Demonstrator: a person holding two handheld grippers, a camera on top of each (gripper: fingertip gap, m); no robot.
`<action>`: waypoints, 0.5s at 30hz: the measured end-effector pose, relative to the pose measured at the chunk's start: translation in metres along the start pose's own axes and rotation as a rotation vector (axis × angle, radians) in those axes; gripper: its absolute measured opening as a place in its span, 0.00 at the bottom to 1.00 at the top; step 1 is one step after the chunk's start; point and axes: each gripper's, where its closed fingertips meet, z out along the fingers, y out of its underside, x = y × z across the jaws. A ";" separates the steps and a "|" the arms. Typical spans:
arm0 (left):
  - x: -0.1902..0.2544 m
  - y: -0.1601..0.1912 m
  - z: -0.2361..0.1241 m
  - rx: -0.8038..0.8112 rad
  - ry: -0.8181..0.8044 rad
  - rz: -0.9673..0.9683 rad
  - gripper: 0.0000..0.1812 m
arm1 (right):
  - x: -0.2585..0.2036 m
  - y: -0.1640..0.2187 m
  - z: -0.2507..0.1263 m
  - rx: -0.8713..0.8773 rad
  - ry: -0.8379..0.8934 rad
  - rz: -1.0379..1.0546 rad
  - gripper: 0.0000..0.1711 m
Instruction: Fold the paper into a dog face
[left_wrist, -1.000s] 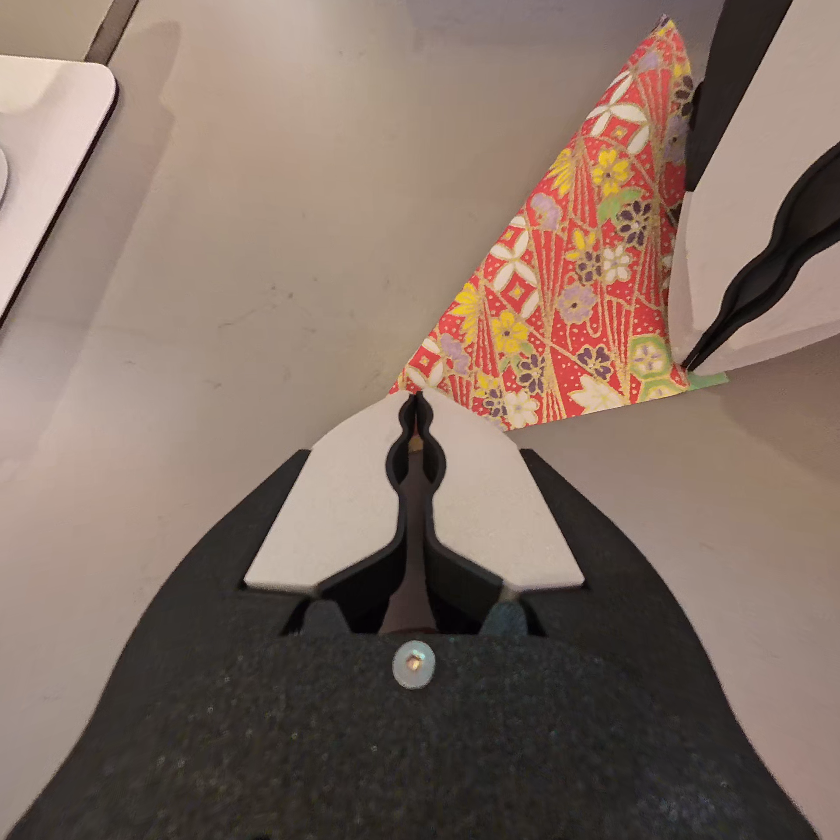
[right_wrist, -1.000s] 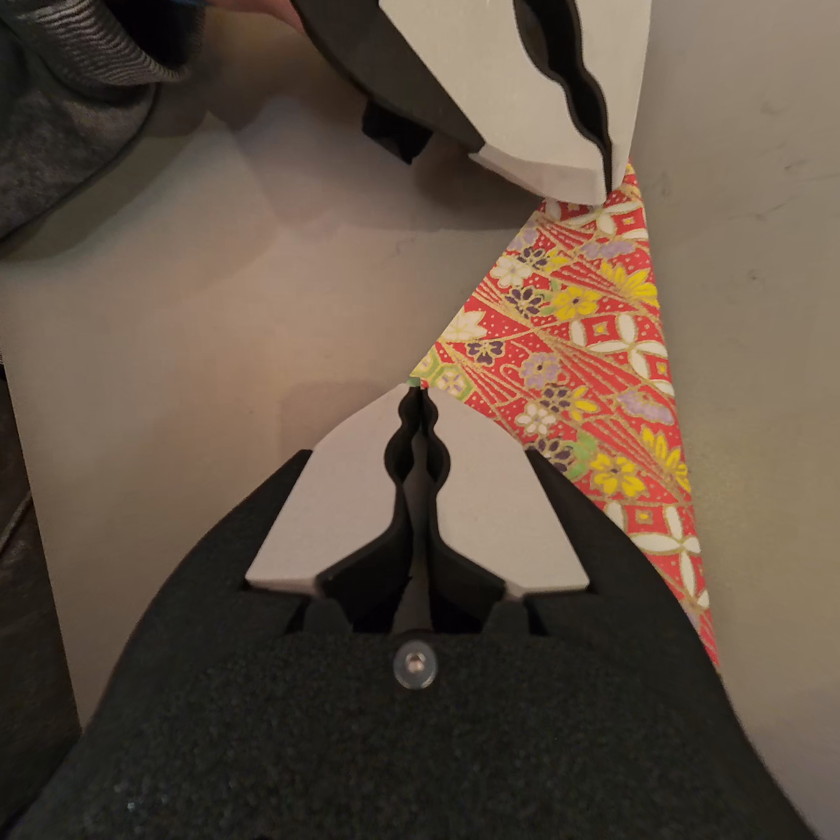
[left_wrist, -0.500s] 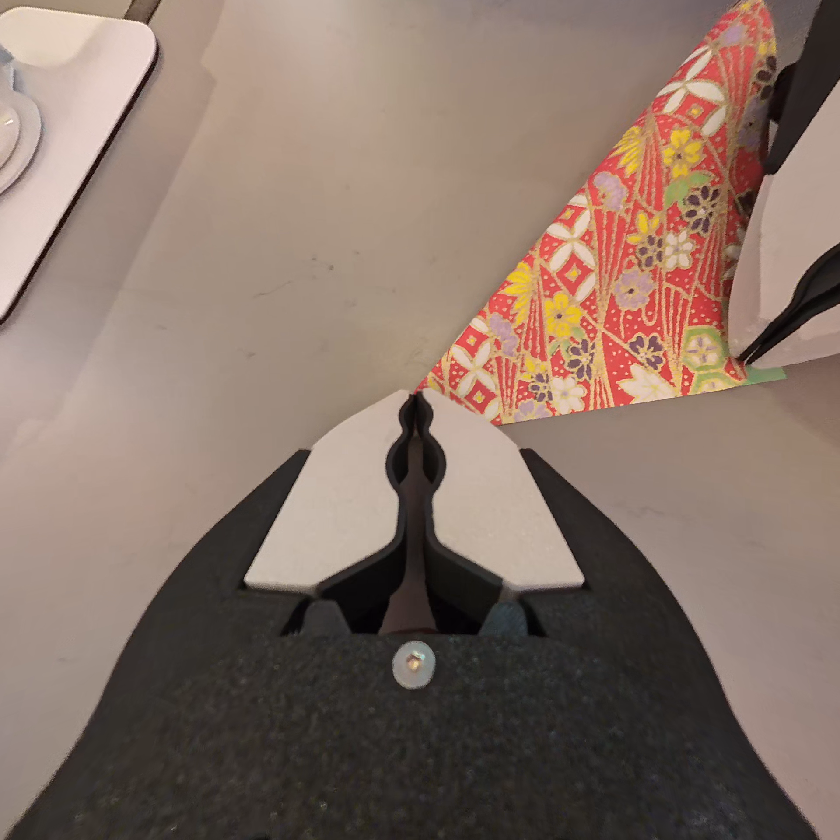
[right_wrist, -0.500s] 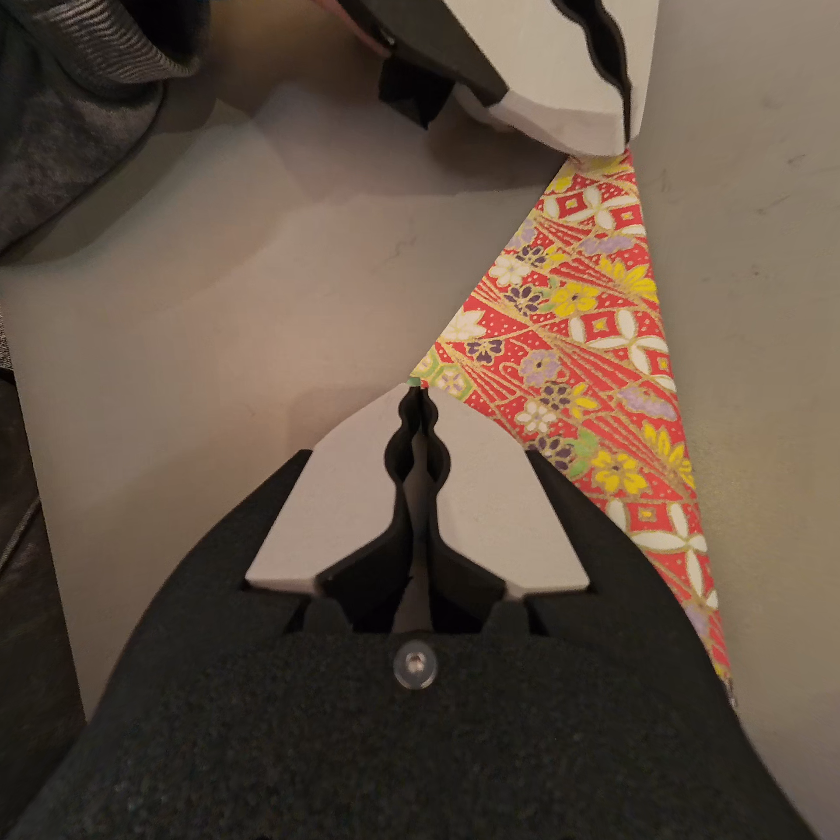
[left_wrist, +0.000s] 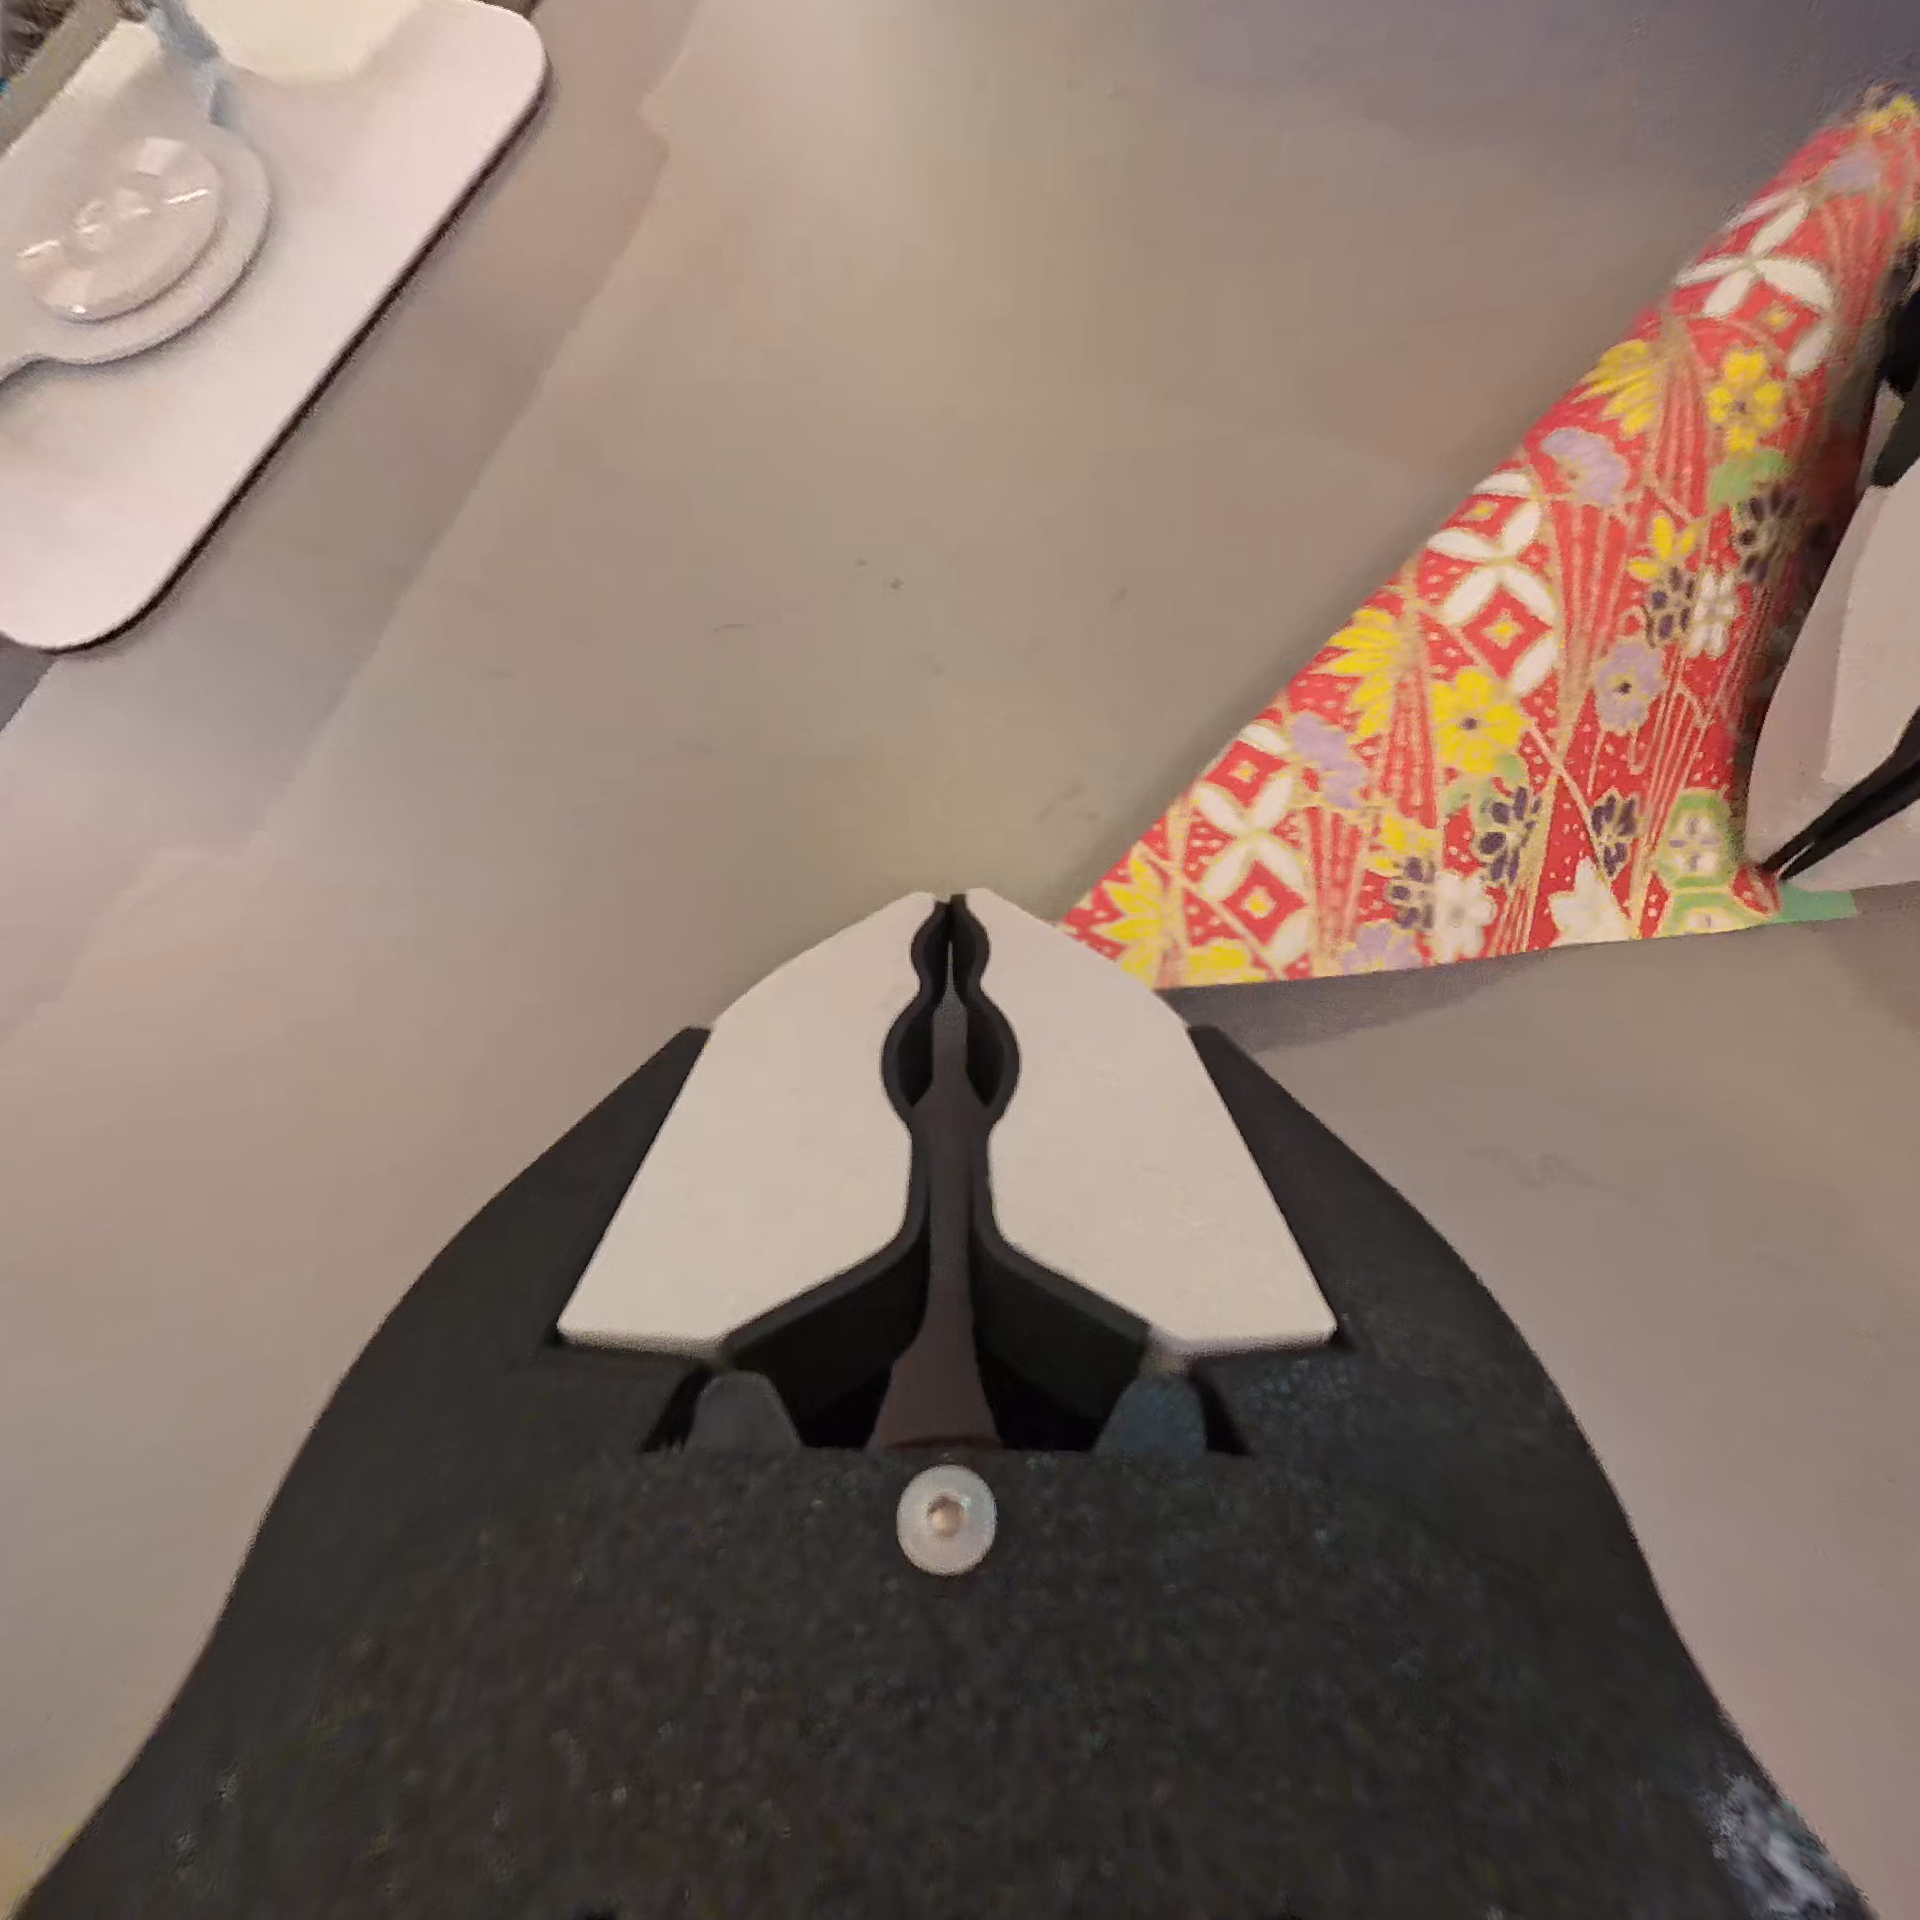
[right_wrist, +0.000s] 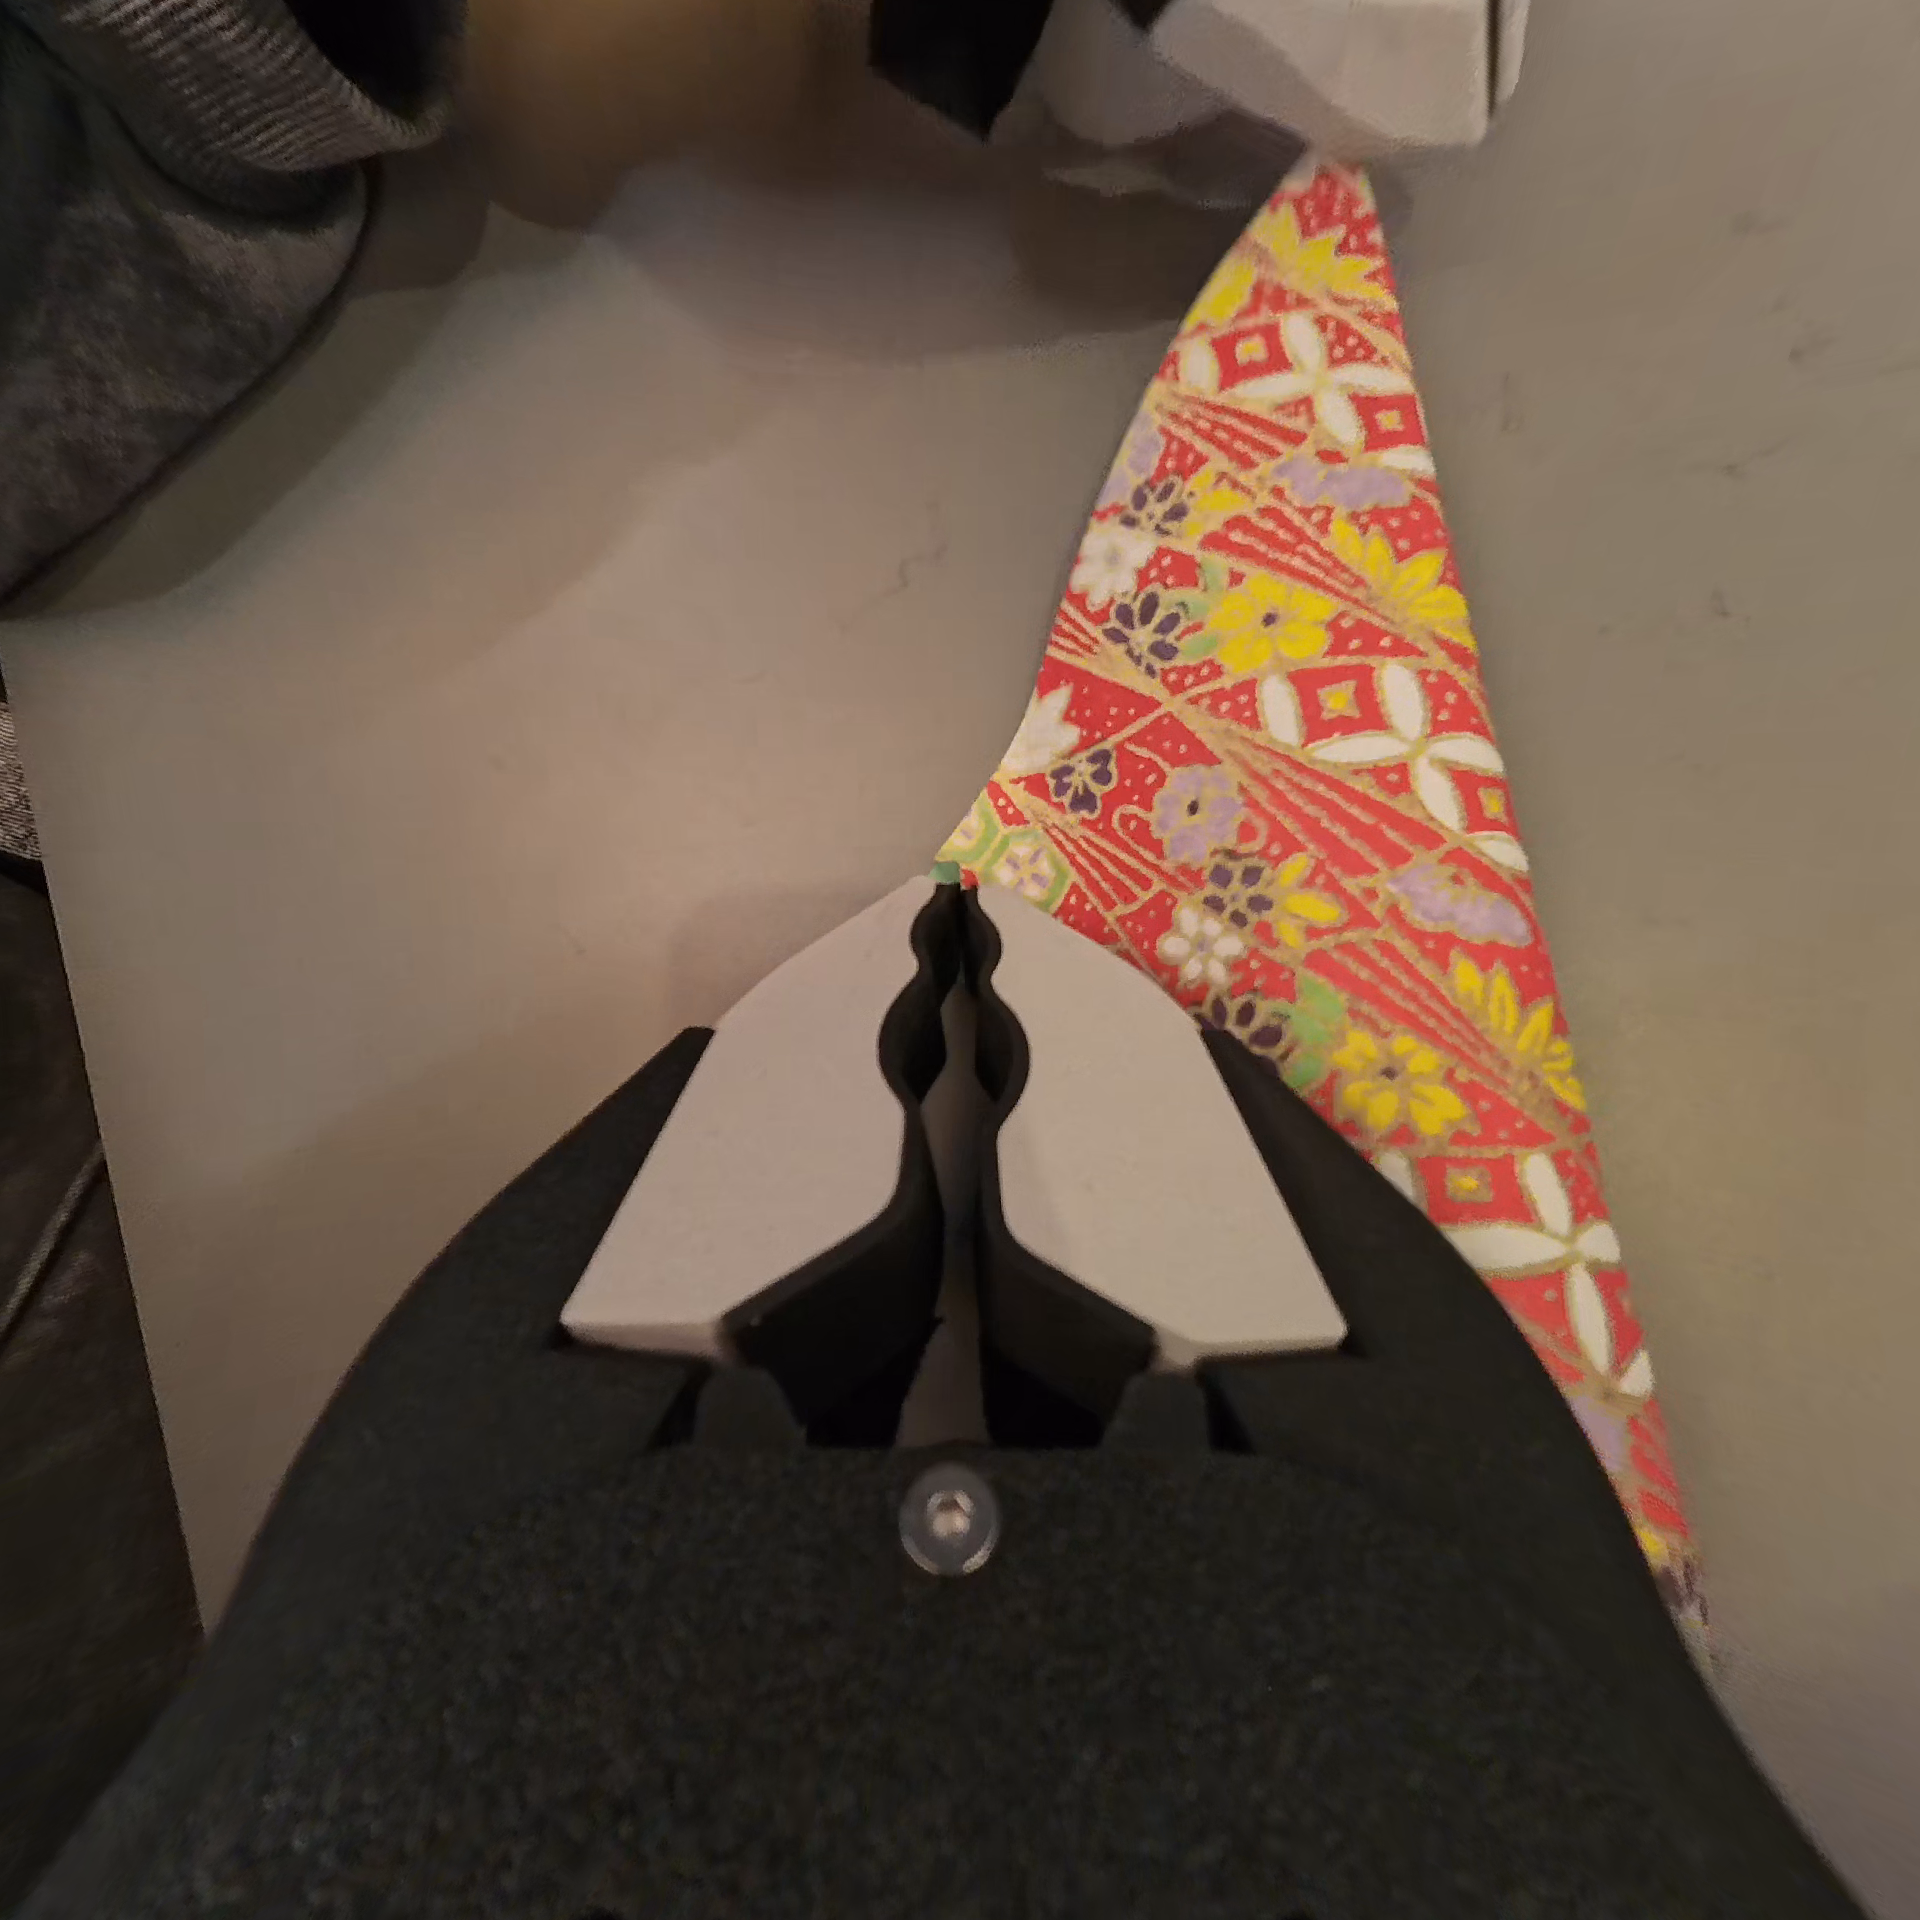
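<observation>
Grey counter (left_wrist: 935, 416) carries a red floral-patterned paper triangle (left_wrist: 1507, 727) at right of frame. Left tool (left_wrist: 951, 914), closed and empty, sits beside one corner; right tool (right_wrist: 961, 899), closed, meets its green-tipped corner, grip unclear. Ear folds seemingly remain.

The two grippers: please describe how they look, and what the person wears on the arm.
Each gripper, left gripper and right gripper, has a rough black body widening toward the camera, two pale grey flat fingers with wavy black inner pads, and one silver screw at the centre. No cables or markings show. A grey ribbed-cuff sleeve appears in the right wrist view.
</observation>
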 end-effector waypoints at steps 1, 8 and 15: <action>-0.003 -0.003 -0.004 0.021 -0.005 -0.019 0.00 | 0.000 0.000 0.000 0.000 0.000 0.000 0.00; 0.004 -0.041 -0.047 0.234 0.012 -0.081 0.00 | 0.000 0.000 0.000 0.001 -0.002 0.005 0.00; 0.060 -0.029 -0.015 0.087 0.177 0.062 0.00 | 0.000 0.001 -0.001 0.002 -0.005 0.008 0.00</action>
